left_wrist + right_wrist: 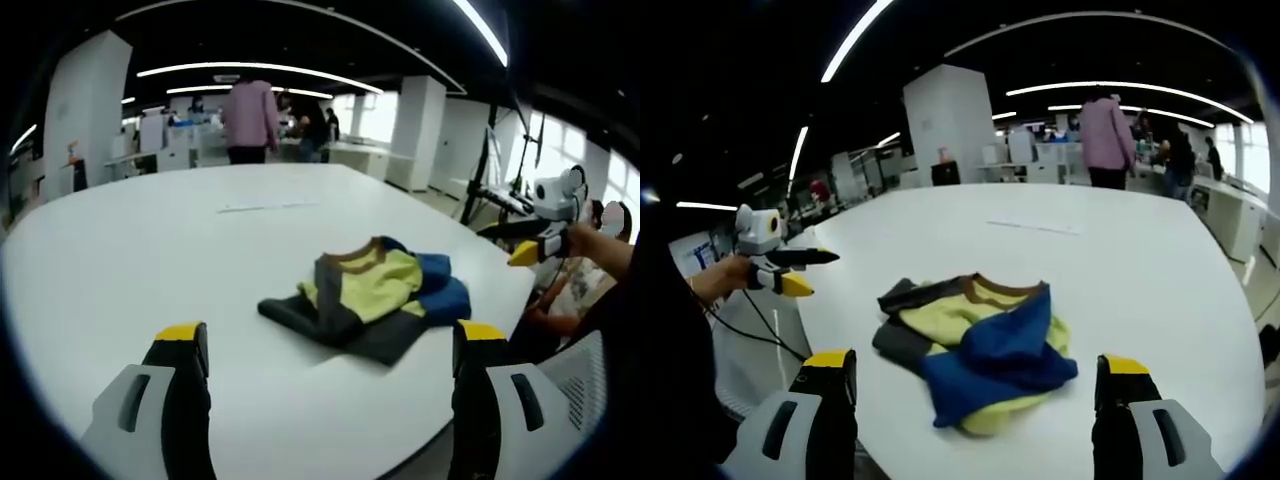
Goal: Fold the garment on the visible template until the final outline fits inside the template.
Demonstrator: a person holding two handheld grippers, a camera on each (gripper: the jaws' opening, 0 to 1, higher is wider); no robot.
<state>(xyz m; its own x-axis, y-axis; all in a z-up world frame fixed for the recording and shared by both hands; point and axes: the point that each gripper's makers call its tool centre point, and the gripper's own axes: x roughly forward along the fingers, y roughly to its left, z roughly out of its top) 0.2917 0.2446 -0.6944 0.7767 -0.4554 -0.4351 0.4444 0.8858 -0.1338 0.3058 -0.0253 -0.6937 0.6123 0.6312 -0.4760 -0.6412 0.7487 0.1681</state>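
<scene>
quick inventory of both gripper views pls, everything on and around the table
garment: 1, yellow-green, blue and dark grey with a brown collar, crumpled in a heap on the table.
table: 1, white, large with rounded edge, under the garment.
thin strip: 1, pale, lying flat on the table beyond the garment; too small to identify.
pillars: several, white, in the background.
people: a few, standing at the far end of the room, one in a pink top.
ceiling lights: several, white strips overhead.
left gripper: 1, yellow-tipped jaws, open, short of the garment.
right gripper: 1, yellow-tipped jaws, open, near the garment.
</scene>
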